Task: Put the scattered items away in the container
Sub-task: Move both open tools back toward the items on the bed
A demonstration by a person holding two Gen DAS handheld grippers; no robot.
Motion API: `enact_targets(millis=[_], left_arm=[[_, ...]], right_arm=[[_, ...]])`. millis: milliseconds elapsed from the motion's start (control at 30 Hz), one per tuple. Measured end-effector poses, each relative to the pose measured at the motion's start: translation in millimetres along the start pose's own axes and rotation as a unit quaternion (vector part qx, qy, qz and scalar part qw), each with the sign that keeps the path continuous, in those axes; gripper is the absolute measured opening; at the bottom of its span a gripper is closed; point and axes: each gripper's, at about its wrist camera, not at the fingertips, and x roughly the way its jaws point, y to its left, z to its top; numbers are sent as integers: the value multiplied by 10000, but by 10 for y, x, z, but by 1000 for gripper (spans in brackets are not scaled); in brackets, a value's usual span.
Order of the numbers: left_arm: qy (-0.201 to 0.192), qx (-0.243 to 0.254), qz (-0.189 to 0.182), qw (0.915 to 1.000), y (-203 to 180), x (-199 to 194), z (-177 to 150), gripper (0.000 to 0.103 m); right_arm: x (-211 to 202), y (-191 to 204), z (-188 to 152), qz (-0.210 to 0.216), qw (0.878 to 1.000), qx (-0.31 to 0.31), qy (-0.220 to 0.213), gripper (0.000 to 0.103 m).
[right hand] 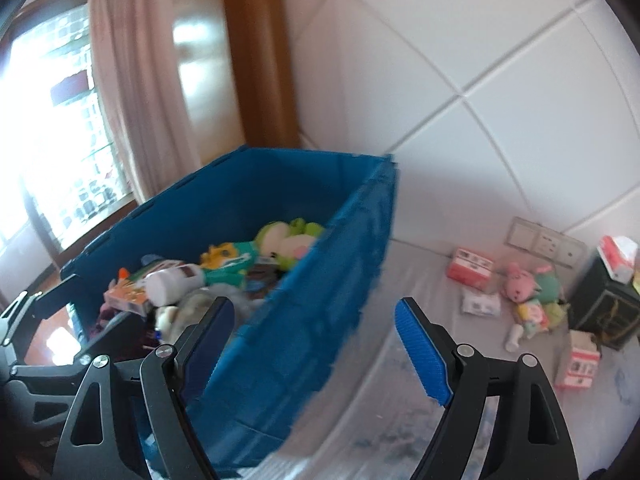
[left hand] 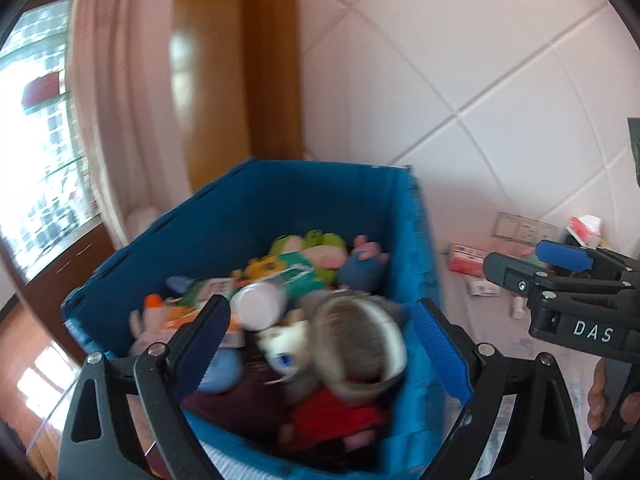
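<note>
Blue corrugated plastic forms the container (left hand: 256,216), already piled with soft toys; the left gripper (left hand: 320,344) hangs over it, jaws wide and empty.

From the right wrist, the right gripper (right hand: 320,344) is also spread and empty beside the container. A pink plush (right hand: 520,284) and small cartons (right hand: 470,266) lie on the bed (right hand: 400,420) near the wall: probably light. Pinch the squashy plush mid-body.

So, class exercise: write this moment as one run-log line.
left gripper: open, empty, over blue bin | right gripper: open, empty | pink plush toy: on bed, outside bin
</note>
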Motion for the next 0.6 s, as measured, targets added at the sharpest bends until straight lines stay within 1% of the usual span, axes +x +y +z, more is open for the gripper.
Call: enact_targets(millis=[167,333,467,600], left_arm=[[29,233,-351,9991,-547,81,70,93],[57,473,-743,9961,-1158,176,98,93],[93,735,-1081,9914,-1750,311,55,93],[247,908,-1367,9861,-2370,528,-81,93]], right_arm=[[-194,-482,-50,-261,9993,258,-74,84],[-402,-1156,-195,-653,9957,655,-109,84],[-522,-1767,-399,-1009,9896,1026,-64,84],[-570,-2414,-677,-1370,9803,1420,95,84]])
